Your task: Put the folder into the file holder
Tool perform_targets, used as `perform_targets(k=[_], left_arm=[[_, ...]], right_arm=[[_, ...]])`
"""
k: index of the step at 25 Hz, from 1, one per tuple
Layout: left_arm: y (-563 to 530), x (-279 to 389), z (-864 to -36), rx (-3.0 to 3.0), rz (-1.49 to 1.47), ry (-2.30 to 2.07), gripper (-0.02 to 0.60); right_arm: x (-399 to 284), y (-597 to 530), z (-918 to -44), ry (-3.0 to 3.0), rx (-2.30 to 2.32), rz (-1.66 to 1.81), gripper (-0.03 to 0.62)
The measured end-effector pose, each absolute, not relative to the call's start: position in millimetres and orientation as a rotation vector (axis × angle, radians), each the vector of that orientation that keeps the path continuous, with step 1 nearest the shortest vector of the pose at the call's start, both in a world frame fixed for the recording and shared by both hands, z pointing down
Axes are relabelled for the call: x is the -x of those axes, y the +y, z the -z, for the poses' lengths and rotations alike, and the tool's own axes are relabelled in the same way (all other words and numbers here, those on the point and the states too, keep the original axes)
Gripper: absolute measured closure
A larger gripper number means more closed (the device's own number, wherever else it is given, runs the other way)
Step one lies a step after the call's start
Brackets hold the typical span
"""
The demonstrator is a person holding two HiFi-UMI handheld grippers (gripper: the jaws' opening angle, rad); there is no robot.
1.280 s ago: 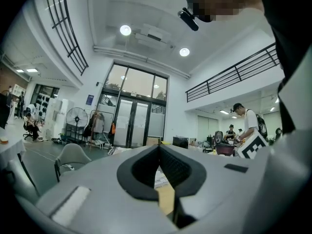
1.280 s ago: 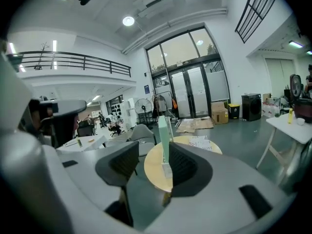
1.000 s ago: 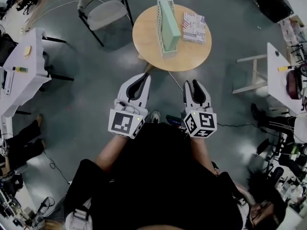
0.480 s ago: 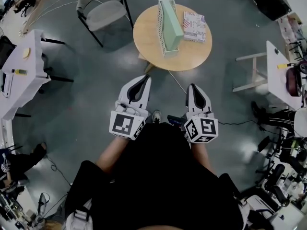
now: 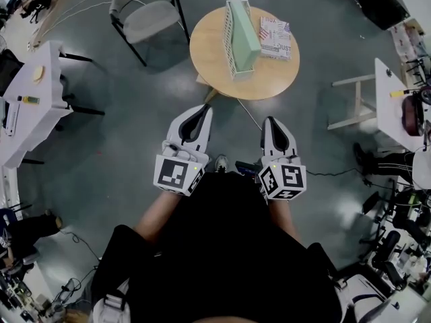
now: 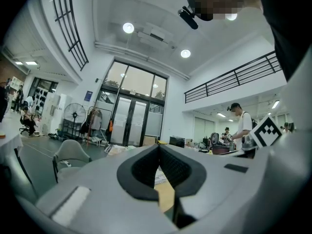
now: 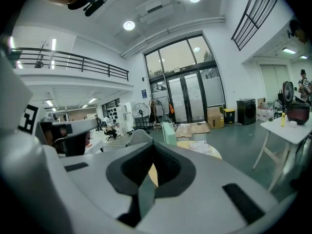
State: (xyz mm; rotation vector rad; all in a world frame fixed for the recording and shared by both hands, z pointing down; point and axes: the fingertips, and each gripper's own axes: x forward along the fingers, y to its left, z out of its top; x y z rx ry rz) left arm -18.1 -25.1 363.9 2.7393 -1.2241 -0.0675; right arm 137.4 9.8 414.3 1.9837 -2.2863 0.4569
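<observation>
Head view: folder (image 5: 275, 36) is seen flat on the table (image 5: 209, 54), just beside the file holder (image 5: 241, 36).
Handling: judged light, bendy (cover likely slick); best pinched at an edge.
Left gripper (image 5: 201, 108): clenched, empty.
Right gripper (image 5: 271, 120): jaws just closed together, nothing between them.

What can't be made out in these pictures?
File holder inside: head view, too small, own walls hide it.
Folder print: head view, too small to read.
Table: left gripper view, mostly hidden behind the shut left gripper.
</observation>
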Motion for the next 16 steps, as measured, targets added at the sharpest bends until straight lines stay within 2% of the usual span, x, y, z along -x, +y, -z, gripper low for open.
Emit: perform_targets(k=[16], left_arm=[[-28.1, 25.7, -366.0, -2.740, 0.080, -1.211, 0.577]], right_arm=[[-127.1, 6.9, -417.4, -2.275, -1.972, -0.450, 0.600]])
